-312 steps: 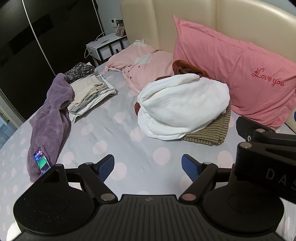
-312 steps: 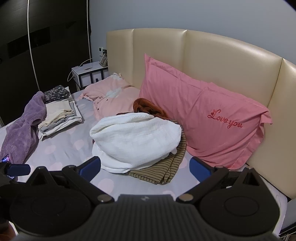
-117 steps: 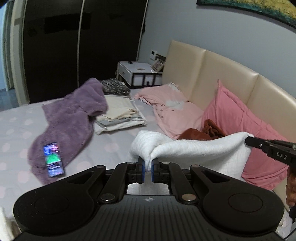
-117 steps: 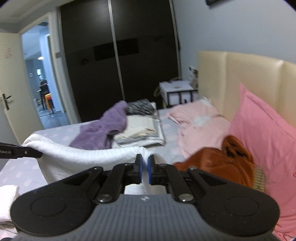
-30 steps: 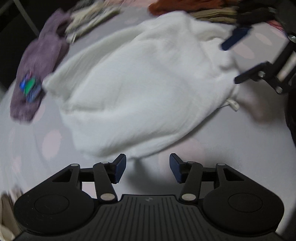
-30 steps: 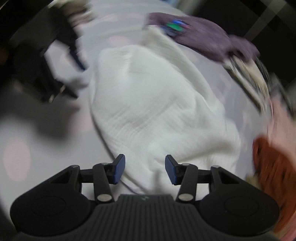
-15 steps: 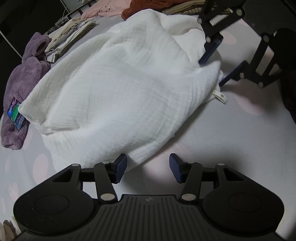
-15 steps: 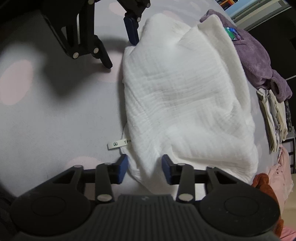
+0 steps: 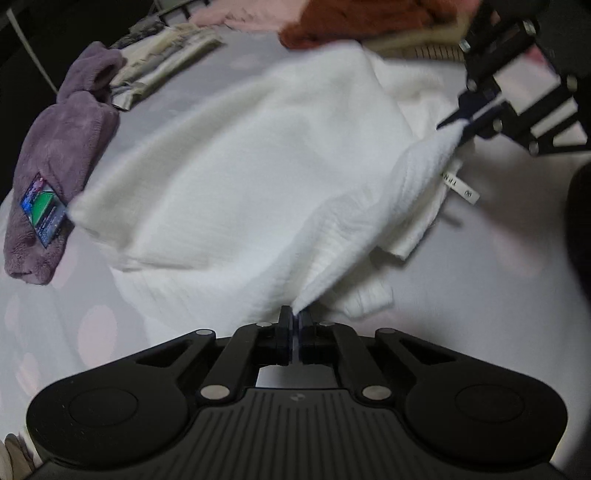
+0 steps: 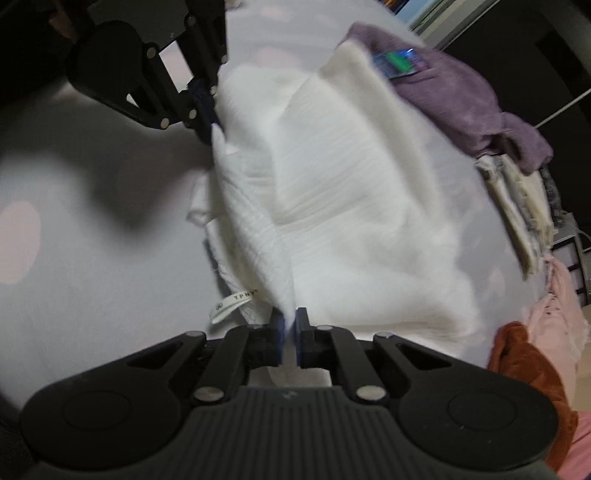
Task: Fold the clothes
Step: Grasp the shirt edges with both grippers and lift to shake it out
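A white textured garment (image 9: 236, 173) lies spread on the grey dotted bed sheet (image 9: 480, 280); it also fills the right wrist view (image 10: 351, 192). My left gripper (image 9: 294, 317) is shut on its near hem corner and lifts it a little. My right gripper (image 10: 290, 319) is shut on the other hem corner, beside the sewn-in label (image 10: 232, 301). Each gripper shows in the other's view, the right one (image 9: 461, 122) and the left one (image 10: 207, 110), both pinching white cloth. The hem is pulled taut between them.
A purple fleece (image 9: 59, 144) with a lit phone (image 9: 42, 206) on it lies at the left. A stack of folded beige clothes (image 9: 162, 55) sits behind it. A rust-brown garment (image 9: 351, 18) and pink bedding (image 10: 557, 306) lie by the headboard.
Both grippers were open over the spread garment half a second ago. Both have now shut on its near hem corners and raised the edge.
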A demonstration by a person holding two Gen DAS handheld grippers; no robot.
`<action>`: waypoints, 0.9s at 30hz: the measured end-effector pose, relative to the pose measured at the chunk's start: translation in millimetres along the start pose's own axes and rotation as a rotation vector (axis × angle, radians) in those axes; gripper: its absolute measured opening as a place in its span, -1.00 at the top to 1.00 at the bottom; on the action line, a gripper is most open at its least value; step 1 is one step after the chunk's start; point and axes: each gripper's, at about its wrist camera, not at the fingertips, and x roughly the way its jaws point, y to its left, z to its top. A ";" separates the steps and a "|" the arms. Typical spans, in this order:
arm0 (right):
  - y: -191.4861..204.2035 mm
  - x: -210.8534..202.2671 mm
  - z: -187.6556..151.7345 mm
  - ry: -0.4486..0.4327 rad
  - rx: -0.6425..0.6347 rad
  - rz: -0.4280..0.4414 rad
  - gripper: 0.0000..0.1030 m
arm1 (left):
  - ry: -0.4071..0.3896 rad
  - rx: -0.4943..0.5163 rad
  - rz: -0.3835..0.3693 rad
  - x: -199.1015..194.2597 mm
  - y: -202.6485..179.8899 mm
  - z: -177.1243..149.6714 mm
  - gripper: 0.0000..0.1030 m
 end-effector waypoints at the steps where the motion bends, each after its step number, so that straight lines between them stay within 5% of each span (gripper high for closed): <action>1: -6.1 -7.9 1.7 -0.013 0.010 -0.014 0.88 | -0.013 -0.018 -0.005 -6.9 7.6 3.4 0.99; 17: -87.5 -159.2 69.6 -0.256 0.026 -0.332 0.90 | -0.268 -0.207 0.006 -151.7 109.5 102.7 1.00; 27: -100.3 -299.9 80.0 -0.369 -0.032 -0.532 0.90 | -0.496 -0.155 -0.001 -294.0 109.9 148.1 1.00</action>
